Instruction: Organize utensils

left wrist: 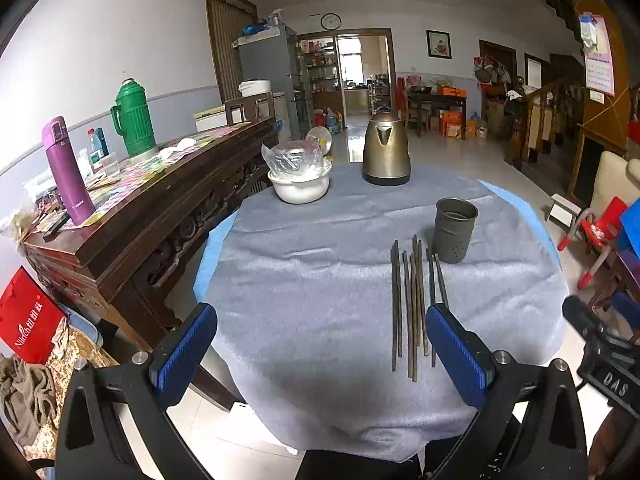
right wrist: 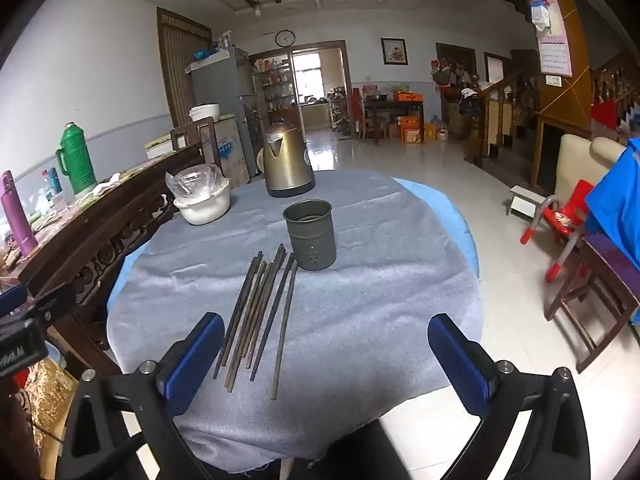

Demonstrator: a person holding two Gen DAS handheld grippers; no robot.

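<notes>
Dark, thin chopsticks [right wrist: 260,312] lie loose in a rough bundle on the grey-clothed worktop [right wrist: 380,280], long axes running away from both cameras toward the metal holder cup [right wrist: 310,234], w/ far tips just beside its base. Right hand-held gripper [right wrist: 324,356] is judged nearer: sticks sit ahead, left of its centre. Left hand-held gripper [left wrist: 320,344] has them by its right finger. Both are held wide open, nothing gripped.

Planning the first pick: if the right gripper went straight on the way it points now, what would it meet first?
Probably the grey cloth just right of the chopsticks, short of the metal holder. The right gripper is open and empty; depth is unclear.
</notes>
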